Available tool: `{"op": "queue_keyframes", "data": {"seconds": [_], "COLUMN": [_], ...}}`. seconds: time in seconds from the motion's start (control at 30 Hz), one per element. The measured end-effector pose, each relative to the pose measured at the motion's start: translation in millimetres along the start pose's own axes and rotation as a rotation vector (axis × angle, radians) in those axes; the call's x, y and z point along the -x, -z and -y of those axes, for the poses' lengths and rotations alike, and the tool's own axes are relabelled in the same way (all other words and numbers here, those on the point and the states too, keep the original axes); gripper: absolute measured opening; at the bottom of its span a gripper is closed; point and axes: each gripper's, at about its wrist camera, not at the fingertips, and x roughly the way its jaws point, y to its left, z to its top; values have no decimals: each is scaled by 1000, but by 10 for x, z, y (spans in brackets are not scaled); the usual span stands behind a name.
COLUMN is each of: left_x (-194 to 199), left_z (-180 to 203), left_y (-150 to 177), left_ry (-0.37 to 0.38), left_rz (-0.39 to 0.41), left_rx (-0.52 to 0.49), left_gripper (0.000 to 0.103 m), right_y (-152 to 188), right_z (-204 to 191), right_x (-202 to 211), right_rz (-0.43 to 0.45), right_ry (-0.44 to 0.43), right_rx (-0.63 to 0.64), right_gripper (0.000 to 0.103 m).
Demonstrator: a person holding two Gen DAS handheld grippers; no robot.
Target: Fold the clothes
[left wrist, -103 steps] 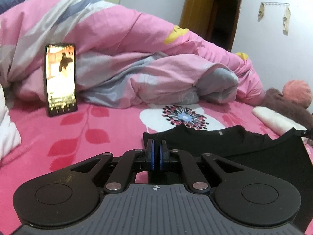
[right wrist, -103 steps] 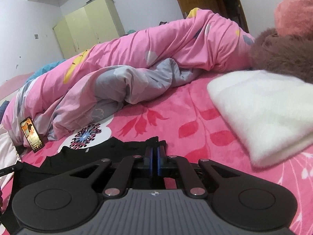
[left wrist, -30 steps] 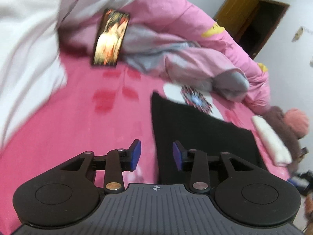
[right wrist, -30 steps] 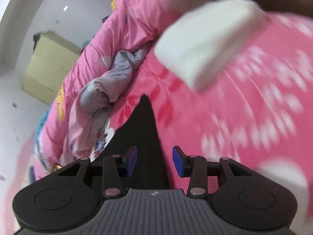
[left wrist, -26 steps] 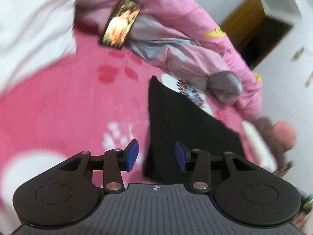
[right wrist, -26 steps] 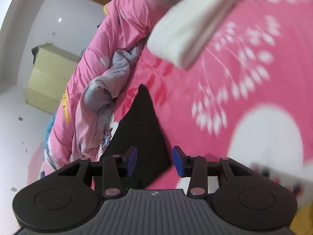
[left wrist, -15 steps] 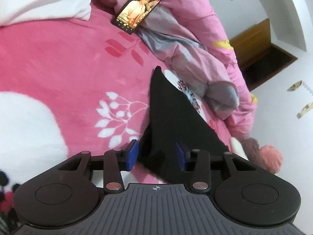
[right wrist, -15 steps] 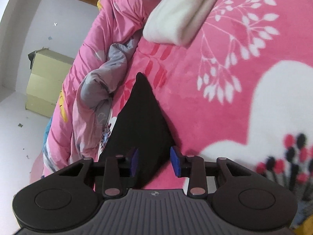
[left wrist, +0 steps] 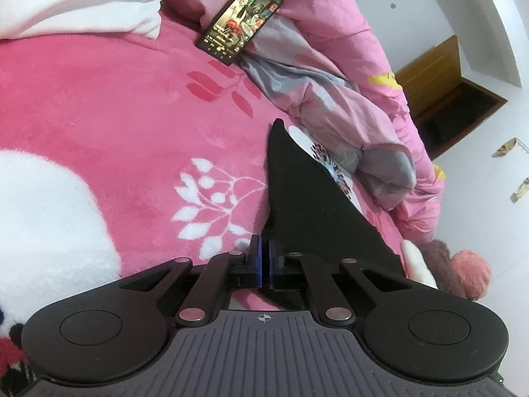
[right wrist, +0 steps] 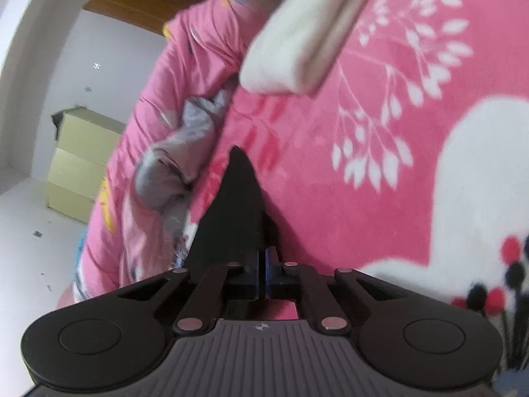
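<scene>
Both corners are pinched: through the left wrist view I see my left hand-held gripper (left wrist: 263, 258) clamped on the black garment (left wrist: 307, 195) lying on the pink bed (left wrist: 115, 125), and through the right, my right hand-held gripper (right wrist: 264, 264) nipping its other corner.

Black garment (left wrist: 307, 195) is laid flat on the pink floral blanket (left wrist: 115, 125), seen tapering to a far corner; near edge is lifted off the surface.

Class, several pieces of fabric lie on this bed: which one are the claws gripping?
The flat black garment, pinched by the left claw and right claw; the pink quilt and white folded cloth lie untouched.
</scene>
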Motion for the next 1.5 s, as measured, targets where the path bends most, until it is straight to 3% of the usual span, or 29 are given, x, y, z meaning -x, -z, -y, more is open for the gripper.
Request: {"op": "queue_keyframes", "data": {"seconds": [0.17,0.33,0.43,0.5,0.57,0.6,0.77,0.83,0.93,1.03,1.23,1.33,1.5], "left_x": [10,18,42,66,80,92,240,253,166,65,-81,-70,156], "left_z": [-35,-46,-40,-47,-64,-72,-56,-39,-21,24,19,87,177], "left_y": [-1,-2,-5,-9,-15,-18,-15,17,81,112,99,56,-53], "left_ry": [5,6,5,4,4,8,86,129,137,126,96,73,89], "left_rz": [1,8,31,49,56,59,61,15,-82,-115,-38,20,107], "left_rx": [22,28,24,25,40,48,58,57,69,79,142,114,116], "left_gripper": [2,2,2,2,2,2,5,8,9,10,10,0,0], "right_y": [-23,-21,10,50,93,115,129,108,84,74,74,73,23], "right_z": [261,210,145,103,81,75,96,121,139,144,237,194,51], "right_x": [4,171,220,190,116,60,-75,-89,-126,-165,-250,-232,-47], "right_rz": [-29,6,-20,-62,-112,-133,-138,-128,-114,-94,-42,-10,29], "right_ry": [8,14,-12,-27,-27,-21,-9,-16,-19,-21,-36,-68,-116], "right_rx": [-79,-66,-67,-75,-92,-101,-148,-170,-183,-179,-211,-195,-166], "right_gripper": [3,5,7,16,32,33,32,32,32,28,8,5,4]}}
